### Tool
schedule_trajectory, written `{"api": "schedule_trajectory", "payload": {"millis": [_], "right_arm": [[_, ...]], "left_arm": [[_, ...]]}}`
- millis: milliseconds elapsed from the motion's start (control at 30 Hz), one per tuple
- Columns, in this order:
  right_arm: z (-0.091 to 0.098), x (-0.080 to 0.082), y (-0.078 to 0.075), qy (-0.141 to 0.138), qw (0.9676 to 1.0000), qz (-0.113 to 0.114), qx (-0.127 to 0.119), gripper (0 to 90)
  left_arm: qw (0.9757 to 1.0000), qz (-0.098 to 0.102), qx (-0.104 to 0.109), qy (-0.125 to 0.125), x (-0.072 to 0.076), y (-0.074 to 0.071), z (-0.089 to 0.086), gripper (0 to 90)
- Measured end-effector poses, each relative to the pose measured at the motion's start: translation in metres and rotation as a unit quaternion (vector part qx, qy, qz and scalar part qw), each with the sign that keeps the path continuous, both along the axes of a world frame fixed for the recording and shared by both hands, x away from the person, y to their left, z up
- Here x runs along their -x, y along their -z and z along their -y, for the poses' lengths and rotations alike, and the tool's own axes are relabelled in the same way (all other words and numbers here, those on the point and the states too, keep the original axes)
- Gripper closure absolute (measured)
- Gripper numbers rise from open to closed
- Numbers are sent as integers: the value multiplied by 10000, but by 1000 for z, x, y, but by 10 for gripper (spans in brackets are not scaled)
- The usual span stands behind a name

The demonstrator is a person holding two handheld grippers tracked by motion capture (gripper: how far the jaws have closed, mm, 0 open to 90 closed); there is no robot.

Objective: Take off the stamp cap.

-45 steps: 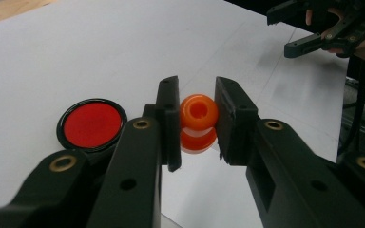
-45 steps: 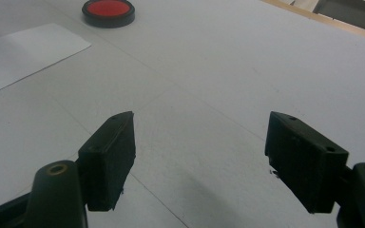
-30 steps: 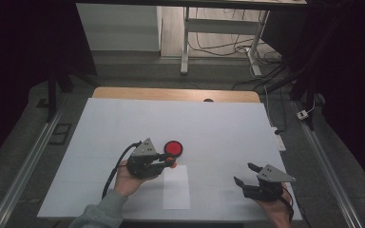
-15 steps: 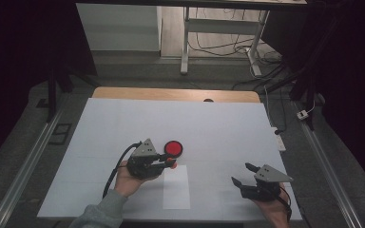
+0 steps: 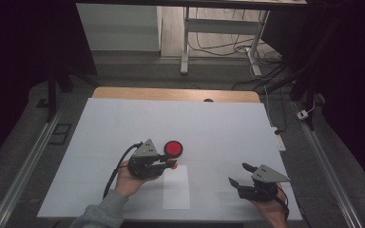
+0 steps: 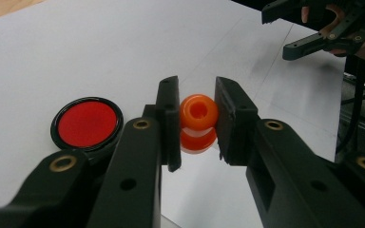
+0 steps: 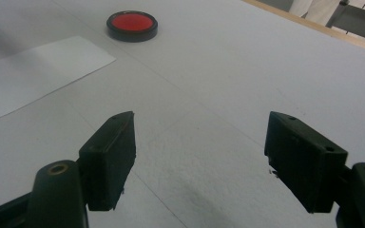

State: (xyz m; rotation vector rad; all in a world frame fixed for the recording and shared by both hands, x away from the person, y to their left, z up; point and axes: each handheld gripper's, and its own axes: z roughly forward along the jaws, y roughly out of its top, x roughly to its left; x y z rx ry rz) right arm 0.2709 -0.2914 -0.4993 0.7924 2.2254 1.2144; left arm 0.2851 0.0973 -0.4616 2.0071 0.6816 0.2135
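Orange knob (image 6: 198,122) sits clamped between the left gripper's (image 6: 197,124) jaws, just beside the red disc (image 6: 86,123). Right gripper (image 7: 199,161) hovers agape over the table (image 5: 218,123), holding nothing.

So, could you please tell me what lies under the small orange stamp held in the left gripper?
The orange rounded plastic stamp, clamped in the left gripper, stands over the white table sheet, near the white paper rectangle. Its base hides the contact spot.

Readable text: none in any view.
Red disc (image 6: 86,123), left of frame: plain, no label.
White sheet (image 5: 176,187), lower centre: blank.
Desk (image 5: 228,123): unmarked.
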Motion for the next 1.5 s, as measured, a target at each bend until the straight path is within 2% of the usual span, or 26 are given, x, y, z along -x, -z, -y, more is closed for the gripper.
{"api": "schedule_trajectory", "payload": {"millis": [333, 367, 967, 1033, 1167, 1367, 1500], "right_arm": [[-11, 0, -1, -138, 9999, 2, -41, 262], [-12, -1, -1, -170, 9998, -1, -100, 262], [-37, -2, -2, -423, 9991, -18, -79, 271], [-41, -3, -1, -494, 9986, -28, -169, 273], [-45, -3, -2, -498, 9987, -36, -117, 275], [-56, -4, -2, -627, 9978, -65, -203, 279], [-63, -5, -2, -699, 9974, -63, -188, 281]], "left_arm": [[10000, -3, -4, 22, 1, 0, 2, 721], [10000, -2, -3, 22, 1, 0, 2, 721], [10000, 7, -11, 57, 1, 0, 4, 721], [10000, 7, -15, 59, 1, 0, 4, 721], [10000, 7, -18, 61, 1, 0, 4, 721], [9999, -35, 48, 108, 1, 1, 5, 721], [9999, -27, 13, 143, 2, 1, 7, 721]]}}
